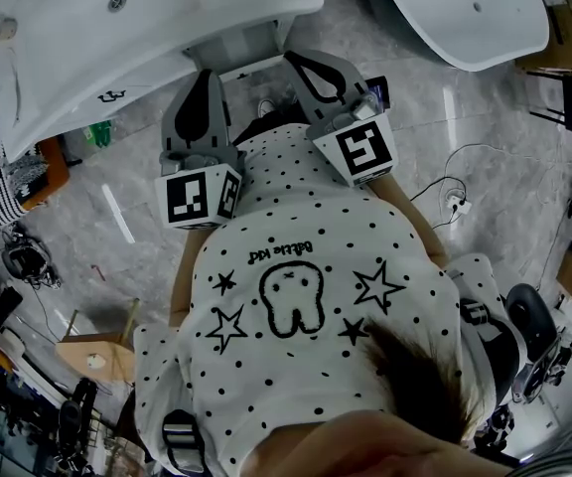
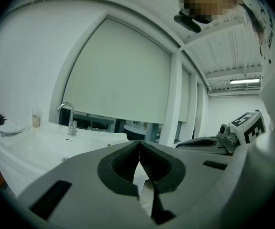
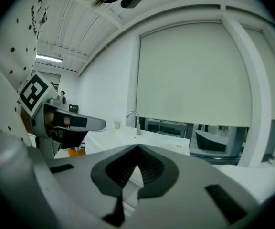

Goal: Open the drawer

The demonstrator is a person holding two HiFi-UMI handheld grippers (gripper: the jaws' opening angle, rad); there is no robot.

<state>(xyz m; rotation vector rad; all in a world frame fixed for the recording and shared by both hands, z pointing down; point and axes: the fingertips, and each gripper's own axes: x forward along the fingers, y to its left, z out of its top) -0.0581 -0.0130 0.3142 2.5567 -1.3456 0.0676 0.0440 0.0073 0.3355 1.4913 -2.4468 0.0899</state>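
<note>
The drawer cannot be picked out for certain. The likeliest part is a white panel (image 1: 234, 46) under the near edge of the white counter (image 1: 77, 43), at that counter's right-hand end in the head view. Its long axis runs along the counter's edge, slanting slightly up to the right in that view, and its face is turned toward the person. The left gripper (image 1: 207, 76) is held in front of the person's dotted shirt (image 1: 306, 266), pointing roughly level at the counter's near edge, with its tips just short of the panel's left end; whether they touch it I cannot tell. In the left gripper view its jaws are pressed together at the tips with nothing between them (image 2: 139, 143), and the faucet (image 2: 68, 118) stands on the counter beyond, to the left. The right gripper (image 1: 298, 60) is beside it, pointing the same way at the panel's right end. Its jaws too are closed and empty (image 3: 137, 148). Neither gripper view shows the panel itself.
</note>
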